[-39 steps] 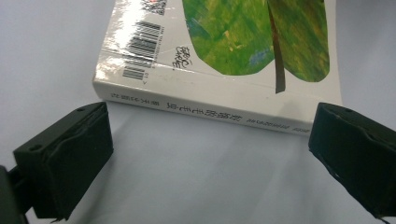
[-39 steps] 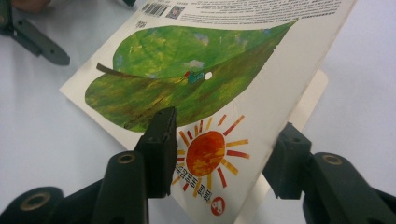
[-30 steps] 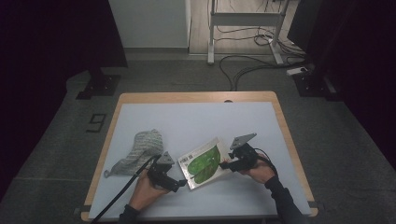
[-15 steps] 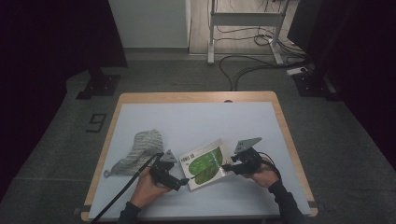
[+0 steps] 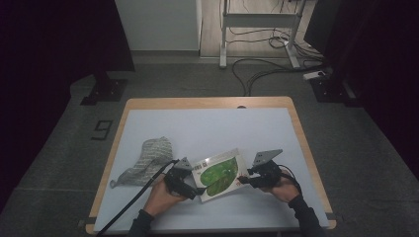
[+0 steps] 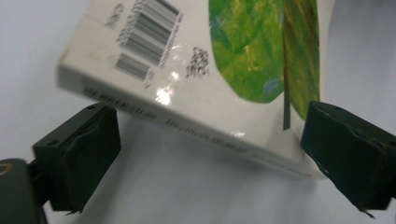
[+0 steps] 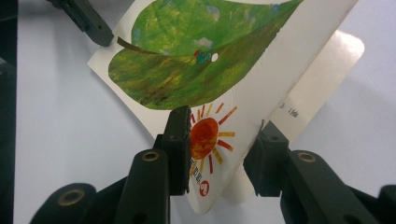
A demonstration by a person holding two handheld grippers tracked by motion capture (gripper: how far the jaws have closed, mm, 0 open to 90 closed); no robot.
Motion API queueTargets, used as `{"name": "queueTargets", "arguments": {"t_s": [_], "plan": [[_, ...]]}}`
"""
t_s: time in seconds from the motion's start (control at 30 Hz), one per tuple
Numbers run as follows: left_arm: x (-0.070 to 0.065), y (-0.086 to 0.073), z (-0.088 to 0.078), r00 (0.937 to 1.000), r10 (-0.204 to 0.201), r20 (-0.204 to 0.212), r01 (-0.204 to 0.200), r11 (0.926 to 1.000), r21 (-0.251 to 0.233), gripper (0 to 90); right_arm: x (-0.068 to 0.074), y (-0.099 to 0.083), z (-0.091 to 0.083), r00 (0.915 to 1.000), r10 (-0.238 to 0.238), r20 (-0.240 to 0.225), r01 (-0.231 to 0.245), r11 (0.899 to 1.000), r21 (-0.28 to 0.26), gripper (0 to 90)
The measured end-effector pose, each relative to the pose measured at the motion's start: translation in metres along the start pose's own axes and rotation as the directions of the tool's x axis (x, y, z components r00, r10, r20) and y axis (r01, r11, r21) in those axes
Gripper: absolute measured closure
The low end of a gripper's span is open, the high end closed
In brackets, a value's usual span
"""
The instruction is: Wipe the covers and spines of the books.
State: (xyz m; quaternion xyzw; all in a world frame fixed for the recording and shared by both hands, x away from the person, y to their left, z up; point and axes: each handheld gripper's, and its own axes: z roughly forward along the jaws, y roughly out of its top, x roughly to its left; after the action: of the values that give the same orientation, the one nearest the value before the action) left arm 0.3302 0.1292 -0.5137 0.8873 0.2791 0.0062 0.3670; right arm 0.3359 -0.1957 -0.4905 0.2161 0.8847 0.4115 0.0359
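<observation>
I see a thin white picture book with a big green leaf painted on its glossy cover point(image 5: 220, 174) near the lower middle of the high view, lying askew on the table. A barcode sits at its left end, and a red-orange sun is printed at its right end. That right corner of the cover is lifted off the pages beneath.

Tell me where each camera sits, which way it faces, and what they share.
High view: above the person's side, looking forward and down on the table; both forearms, left tongs, right tongs.
Left gripper view: on the left tongs, facing the book's spine; two wide-apart jaws.
Right gripper view: on the right tongs, facing the cover they pinch.
Shared: the green-leaf book.
</observation>
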Motion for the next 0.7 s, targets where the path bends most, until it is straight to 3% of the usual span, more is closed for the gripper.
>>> {"name": "queueTargets", "arguments": {"t_s": [0.17, 0.23, 0.33, 0.6, 0.7], "plan": [[-0.004, 0.004, -0.002, 0.9998, 0.019, -0.008, -0.019, 0.9998, -0.001, 10.8, -0.005, -0.003, -0.001, 0.9988, 0.042, -0.026, -0.043, 0.999, -0.009, 58.4], [-0.004, 0.005, -0.004, 0.9996, 0.025, -0.015, -0.025, 0.9997, -0.004, 13.1, -0.007, -0.003, 0.001, 0.9988, 0.049, 0.001, -0.049, 0.999, 0.020, 52.7], [-0.006, 0.006, -0.005, 0.9987, 0.041, -0.029, -0.042, 0.9991, -0.007, 14.8, -0.009, -0.004, 0.003, 0.9976, 0.036, 0.059, -0.039, 0.997, 0.061, 51.2], [-0.007, 0.007, -0.007, 0.9981, 0.049, -0.038, -0.049, 0.9988, -0.003, 16.8, -0.023, -0.001, 0.005, 0.9833, 0.141, 0.116, -0.142, 0.990, 0.004, 31.2], [-0.007, 0.009, -0.009, 0.9981, 0.048, -0.039, -0.048, 0.9988, -0.007, 19.3, -0.033, 0.002, 0.009, 0.9755, 0.200, 0.091, -0.200, 0.980, -0.013, 25.5]]}}
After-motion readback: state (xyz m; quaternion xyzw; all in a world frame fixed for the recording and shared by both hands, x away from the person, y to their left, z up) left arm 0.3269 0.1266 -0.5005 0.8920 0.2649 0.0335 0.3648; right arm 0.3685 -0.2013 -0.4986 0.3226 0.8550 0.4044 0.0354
